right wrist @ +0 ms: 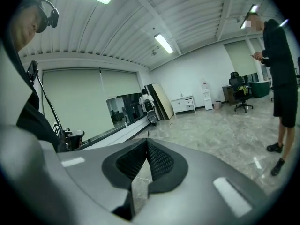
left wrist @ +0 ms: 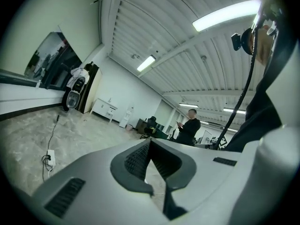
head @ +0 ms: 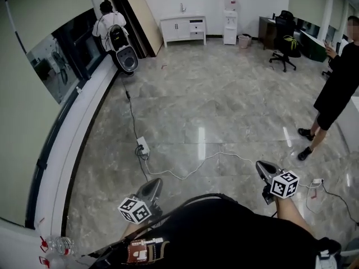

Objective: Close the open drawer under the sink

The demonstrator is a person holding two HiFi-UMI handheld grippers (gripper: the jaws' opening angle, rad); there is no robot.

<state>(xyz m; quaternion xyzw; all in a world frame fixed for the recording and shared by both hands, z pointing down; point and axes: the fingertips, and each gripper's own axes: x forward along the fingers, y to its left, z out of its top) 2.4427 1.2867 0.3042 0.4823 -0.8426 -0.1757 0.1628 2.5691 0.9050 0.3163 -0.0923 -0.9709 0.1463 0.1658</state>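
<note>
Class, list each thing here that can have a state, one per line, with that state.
Left gripper: shut, empty.
Right gripper: shut, empty.
Drawer: looks slightly open, too far to be sure.
Power strip: cables plugged in.
Ceiling light: on.

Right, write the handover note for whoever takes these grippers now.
Left gripper: jaws shut, empty.
Right gripper: jaws shut, empty.
The white sink cabinet stands at the far wall, across the room. Its drawer is too far off to tell how open it is.
Done: nothing, not reached yet.
Left: walk over, mind the cable on the floor, push the drawer shut.
</note>
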